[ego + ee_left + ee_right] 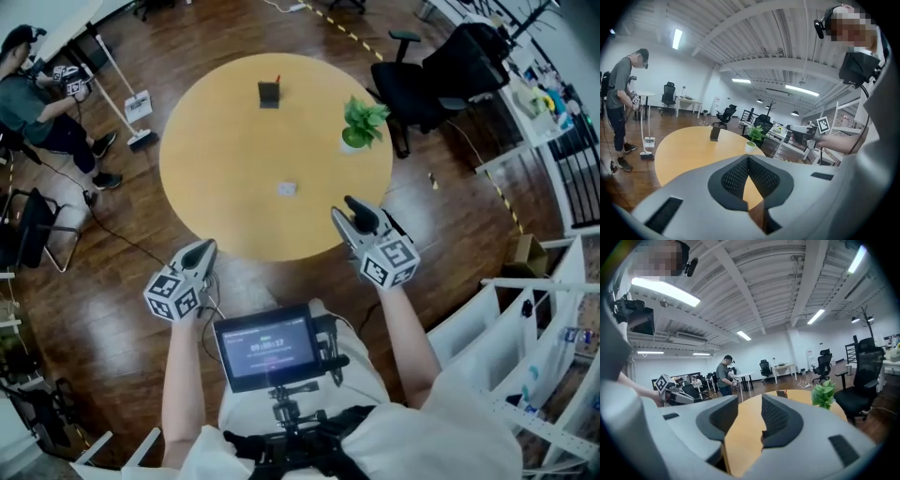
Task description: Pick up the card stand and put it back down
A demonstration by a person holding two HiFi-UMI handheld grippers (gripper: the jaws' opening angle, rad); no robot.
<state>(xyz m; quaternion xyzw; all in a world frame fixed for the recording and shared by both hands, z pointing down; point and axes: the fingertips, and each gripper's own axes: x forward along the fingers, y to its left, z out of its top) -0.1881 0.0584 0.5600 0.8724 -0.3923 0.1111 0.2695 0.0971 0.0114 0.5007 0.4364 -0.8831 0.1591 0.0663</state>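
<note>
Round table [216, 178], mostly bare. Card stand [269, 94] upright at its far side, well apart from both my tools. Small and dark; likely light and stiff, though too distant to be sure. Take it low across the body, squarely. Right gripper [354, 211]: jaws parted, empty. Left gripper [206, 250]: jaws together, empty.

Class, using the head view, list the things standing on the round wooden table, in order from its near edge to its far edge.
small white flat object → green leafy plant in a white pot → dark upright stand
</note>
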